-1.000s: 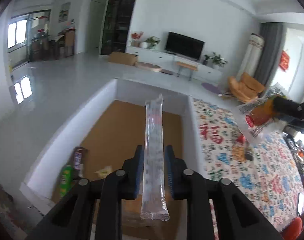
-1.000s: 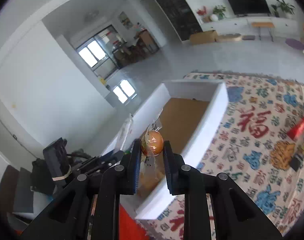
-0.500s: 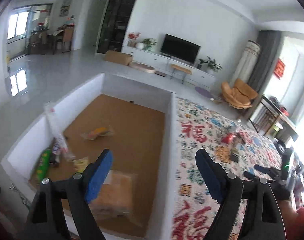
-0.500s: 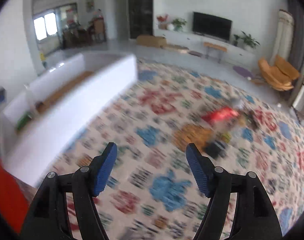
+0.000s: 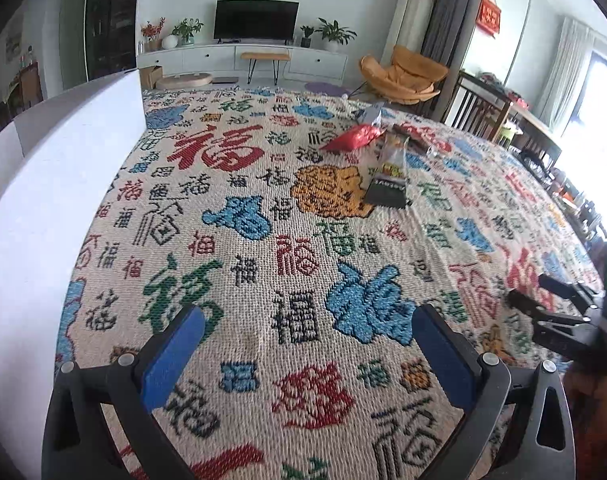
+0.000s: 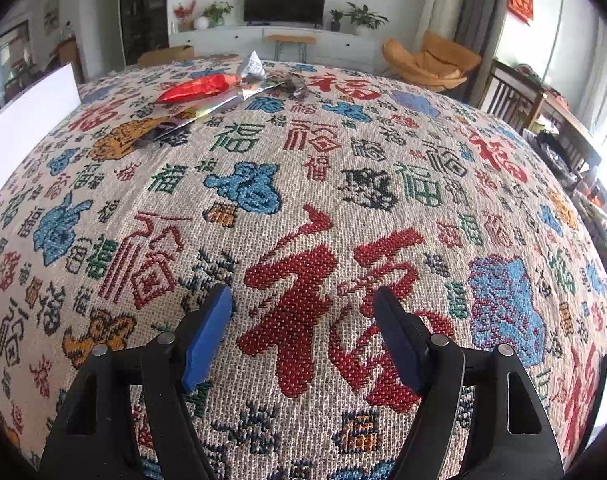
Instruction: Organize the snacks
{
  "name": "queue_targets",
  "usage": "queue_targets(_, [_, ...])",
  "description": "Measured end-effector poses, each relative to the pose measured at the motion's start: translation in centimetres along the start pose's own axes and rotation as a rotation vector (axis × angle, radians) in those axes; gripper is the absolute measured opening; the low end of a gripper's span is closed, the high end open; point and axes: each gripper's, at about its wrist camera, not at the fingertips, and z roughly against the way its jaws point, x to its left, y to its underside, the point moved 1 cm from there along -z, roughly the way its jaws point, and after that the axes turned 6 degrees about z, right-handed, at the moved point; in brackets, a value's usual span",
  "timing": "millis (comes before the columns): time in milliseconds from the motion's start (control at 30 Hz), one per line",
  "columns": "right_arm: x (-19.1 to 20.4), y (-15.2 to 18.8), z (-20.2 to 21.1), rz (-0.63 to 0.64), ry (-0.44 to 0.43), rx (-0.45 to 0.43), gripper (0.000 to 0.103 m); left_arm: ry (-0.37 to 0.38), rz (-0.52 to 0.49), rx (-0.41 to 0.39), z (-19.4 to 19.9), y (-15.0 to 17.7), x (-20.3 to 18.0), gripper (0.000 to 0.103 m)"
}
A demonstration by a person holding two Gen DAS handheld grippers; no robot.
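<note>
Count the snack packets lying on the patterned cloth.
4, clustered far off: red packet, silver packet behind it, black-ended packet in front, dark packet to the right. Overlap may hide more.

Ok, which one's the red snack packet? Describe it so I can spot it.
Find the patterned tablecloth and look toward its far side, where the loose snacks lie. The red snack packet sits leftmost in that cluster, plain glossy red beside a clear-and-black wrapper.
</note>
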Motion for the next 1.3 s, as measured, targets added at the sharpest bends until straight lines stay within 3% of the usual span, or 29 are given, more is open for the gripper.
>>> queue_targets(200, [-1.2,-0.4,-1.3,-0.105,-0.065,0.022,0.087,-0.09,-0.062,0.064,-4.6,0.5,-1.0,0.102])
queue_targets(367, [-1.1,-0.4,-1.4,-0.102,-0.033,0.028,0.087,-0.066,-0.047,0.06,-4.6,0.6,-0.7,0.103])
queue_targets(500, [-1.1,-0.3,-1.4,-0.107,-0.037,0.029,0.087,-0.107,-0.077,0.072,-5.2,0.6,-1.2,0.103])
queue_targets(1000, [-1.1,-0.3,-1.4,-0.108,-0.038,0.029,0.088,-0.112,-0.081,0.072,-5.4,0.5,-1.4,0.103])
queue_targets(1167, [-0.9,-0.3,-1.5,-0.11,-0.036,0.032,0.088,-0.076,-0.116,0.081,-5.2,0.7,-1.3,0.103])
queue_targets(1300, [-1.2,-2.1,-2.5,-0.055,-0.092,0.075,0.088,-0.092,-0.115,0.078,-5.2,0.8,-1.5,0.103])
